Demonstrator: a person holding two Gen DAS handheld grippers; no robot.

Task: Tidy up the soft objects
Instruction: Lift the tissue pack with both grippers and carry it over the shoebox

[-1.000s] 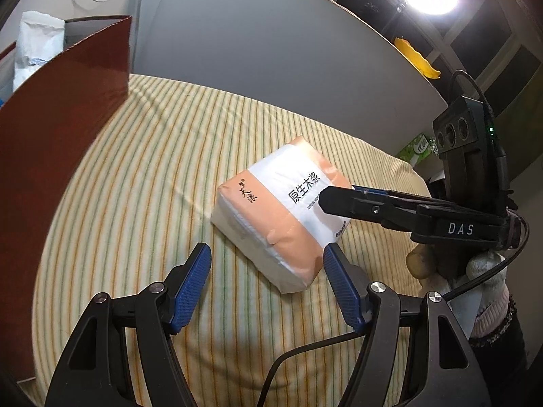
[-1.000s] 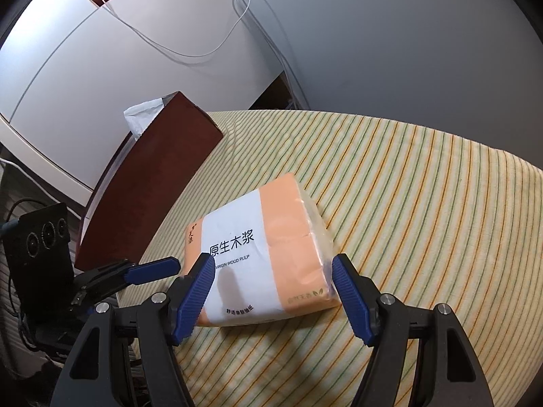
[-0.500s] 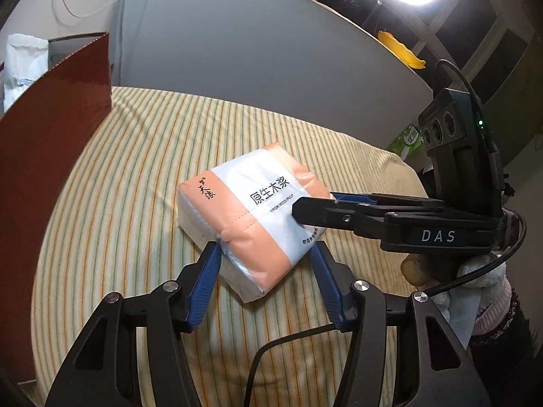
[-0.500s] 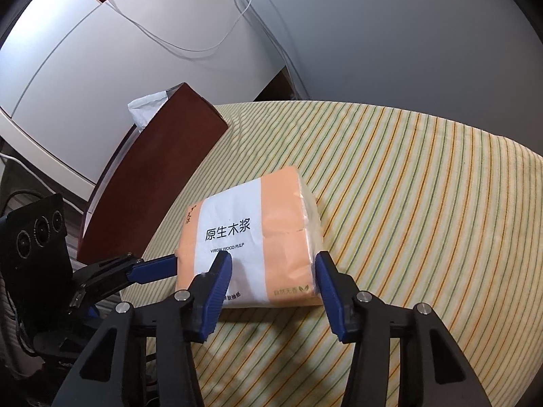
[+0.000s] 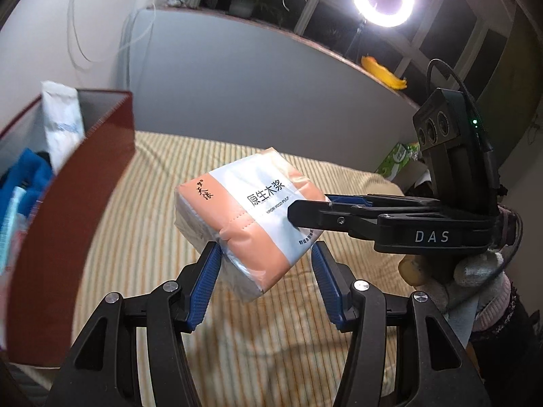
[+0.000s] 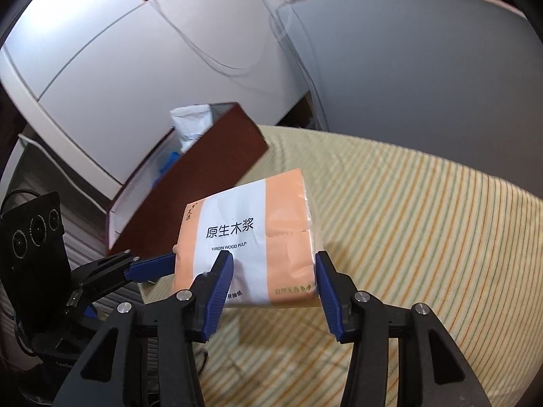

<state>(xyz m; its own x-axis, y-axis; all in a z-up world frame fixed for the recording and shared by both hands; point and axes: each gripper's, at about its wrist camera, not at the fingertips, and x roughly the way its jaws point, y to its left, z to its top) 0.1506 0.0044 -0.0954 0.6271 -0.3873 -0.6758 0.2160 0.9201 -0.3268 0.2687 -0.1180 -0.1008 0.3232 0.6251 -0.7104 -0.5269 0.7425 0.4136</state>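
Both grippers clamped on the tissue pack [image 5: 253, 218]! Left gripper [image 5: 264, 273] pinches its near end between blue pads, right gripper [image 6: 273, 279] grips another end, its fingers [image 5: 307, 213] reaching in from the side in the left view. Pack hangs clear above the striped cloth [image 5: 142, 234], tilted, just beside the red-brown box [image 5: 73, 217]. Inside the box: a white packet [image 5: 62, 125] and something blue [image 5: 29, 173]. A gloved hand [image 5: 475, 271] holds the right gripper.

Both tools angle downward, converging from adjacent sides. The left tool [image 5: 266, 279] and the right tool [image 6: 273, 283] each clamp blue pads on one shared pack.
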